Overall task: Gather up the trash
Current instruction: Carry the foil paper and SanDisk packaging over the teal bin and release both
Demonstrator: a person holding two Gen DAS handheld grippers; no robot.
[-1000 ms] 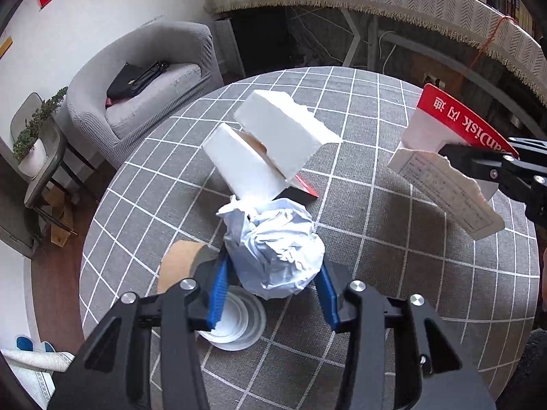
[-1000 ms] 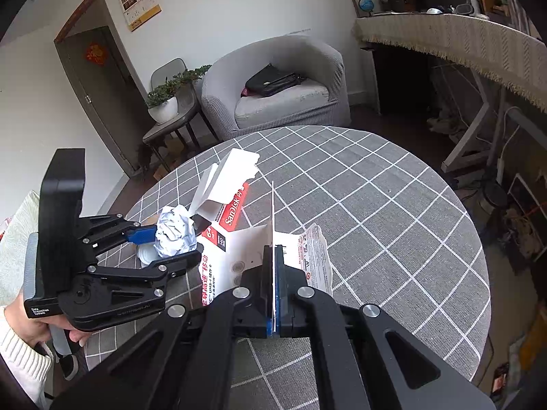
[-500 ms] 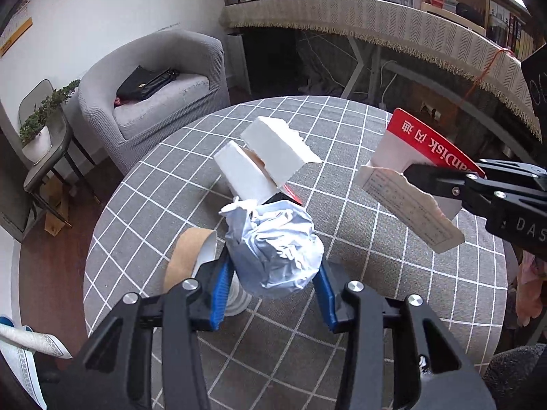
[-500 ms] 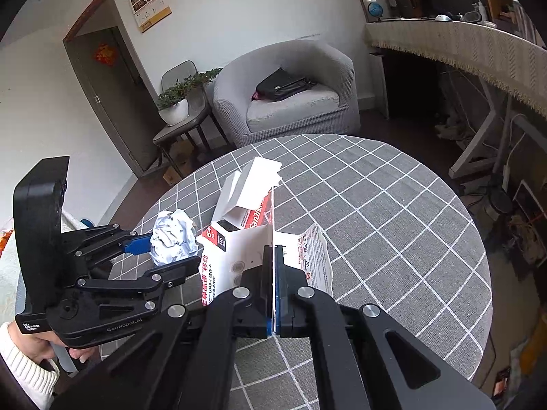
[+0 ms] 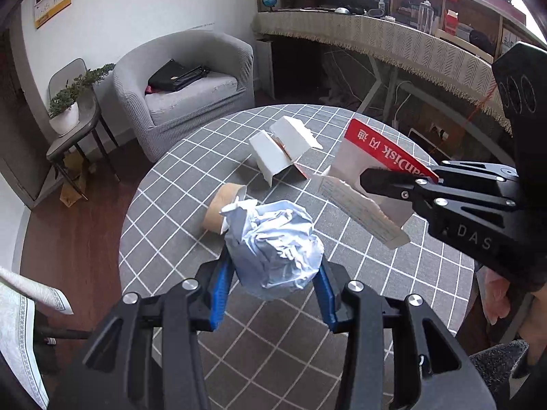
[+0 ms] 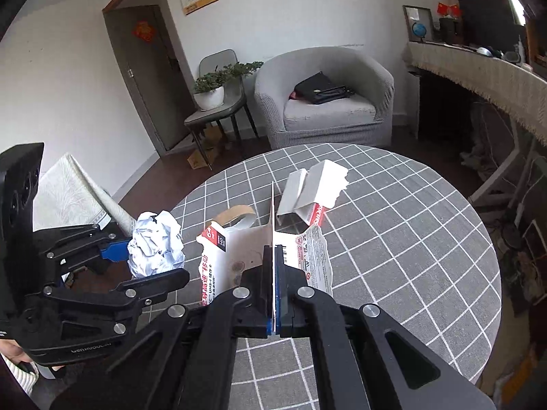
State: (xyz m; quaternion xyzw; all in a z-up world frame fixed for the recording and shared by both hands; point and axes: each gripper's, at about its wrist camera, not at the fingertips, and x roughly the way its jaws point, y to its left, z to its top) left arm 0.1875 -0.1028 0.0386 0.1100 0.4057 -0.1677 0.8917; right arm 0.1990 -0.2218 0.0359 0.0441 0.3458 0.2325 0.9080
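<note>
Above the round table (image 5: 191, 184), your left tool (image 5: 273, 283) grips a crumpled paper ball (image 5: 273, 249) between its blue pads, lifted clear of the checked cloth. Your right tool (image 6: 274, 273) is clamped tight on a torn red-and-white card package (image 6: 222, 256), pinching one thin panel edge-on so the sheet stands upright. Seen from the left wrist, the package (image 5: 372, 177) hangs over the table's right side, its long axis slanting from the red printed end, high and farther off, down to the torn white end nearest the paper ball. The two held pieces are near each other but apart.

On the table beyond the paper ball lies a paper cup (image 5: 222, 208) on its side, its mouth facing toward the ball. Farther across the table sits an opened white box (image 5: 283, 150), flaps splayed upward, resting on the cloth.
</note>
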